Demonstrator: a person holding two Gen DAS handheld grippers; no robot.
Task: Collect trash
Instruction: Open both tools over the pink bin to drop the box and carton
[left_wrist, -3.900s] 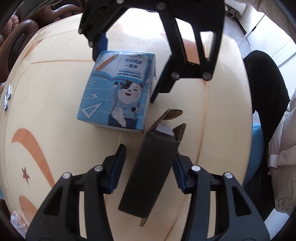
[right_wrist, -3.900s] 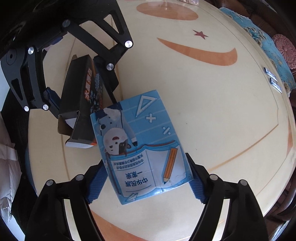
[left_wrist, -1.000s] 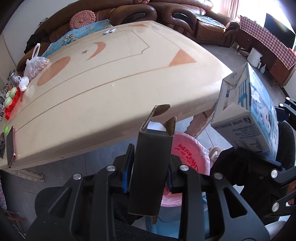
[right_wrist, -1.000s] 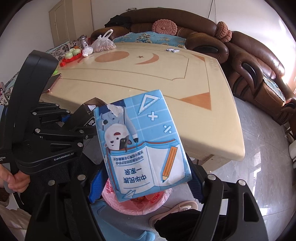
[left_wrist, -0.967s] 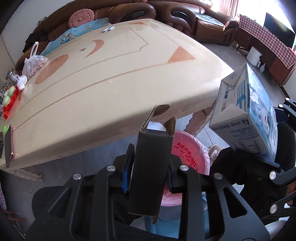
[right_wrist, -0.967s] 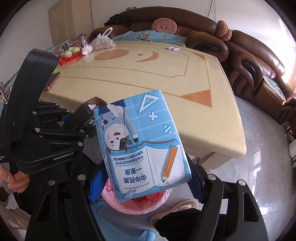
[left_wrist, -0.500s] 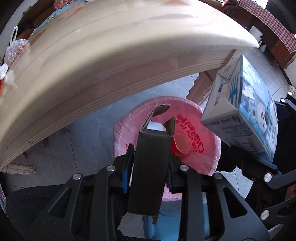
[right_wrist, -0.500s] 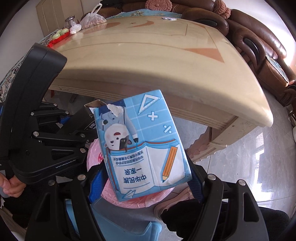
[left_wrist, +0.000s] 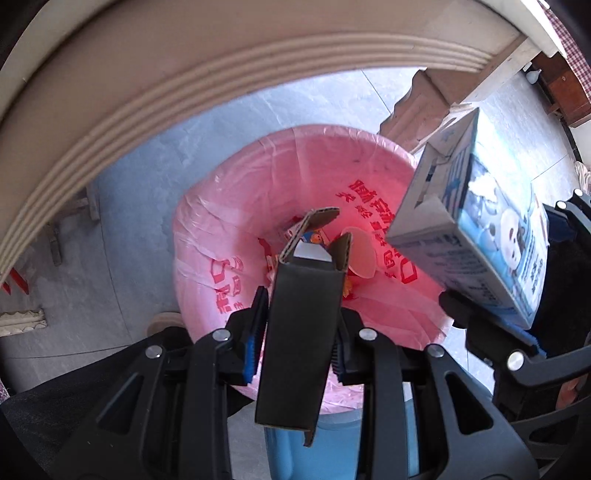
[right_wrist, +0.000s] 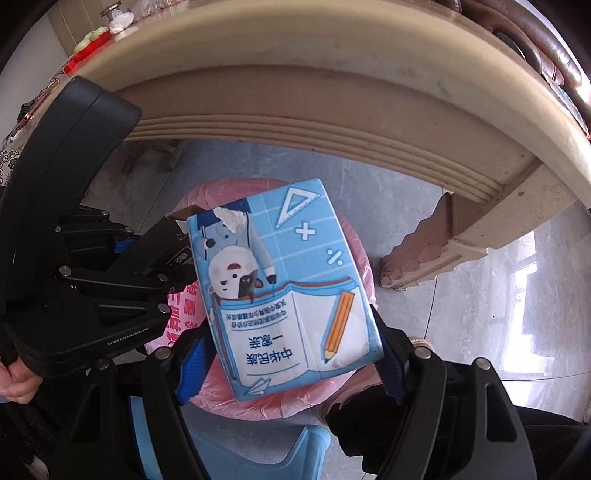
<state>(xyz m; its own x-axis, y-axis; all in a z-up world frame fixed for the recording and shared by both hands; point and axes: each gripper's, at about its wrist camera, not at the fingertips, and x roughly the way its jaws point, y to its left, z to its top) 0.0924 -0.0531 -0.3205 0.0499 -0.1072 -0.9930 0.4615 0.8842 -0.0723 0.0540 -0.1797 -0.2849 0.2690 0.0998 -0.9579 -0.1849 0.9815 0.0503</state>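
My left gripper (left_wrist: 297, 332) is shut on a black cardboard box (left_wrist: 301, 332) with open top flaps, held above a bin lined with a pink bag (left_wrist: 229, 236). My right gripper (right_wrist: 291, 354) is shut on a blue carton (right_wrist: 284, 280) printed with a cartoon cow, a book and a pencil; the carton also shows in the left wrist view (left_wrist: 476, 240), over the bin's right rim. The pink bag (right_wrist: 347, 391) lies under the carton in the right wrist view. The left gripper (right_wrist: 122, 266) is at the left there.
The beige table edge (left_wrist: 221, 70) arches over the bin, with a carved table leg (right_wrist: 424, 254) at the right. Some trash, including a paper cup (left_wrist: 360, 251), lies in the bag. A blue plastic stool (right_wrist: 258, 454) stands below. Grey tiled floor (left_wrist: 122, 206) surrounds the bin.
Both grippers moved off the table and down below its edge with their boxes. They are now closer to the pink bin than half a second ago.
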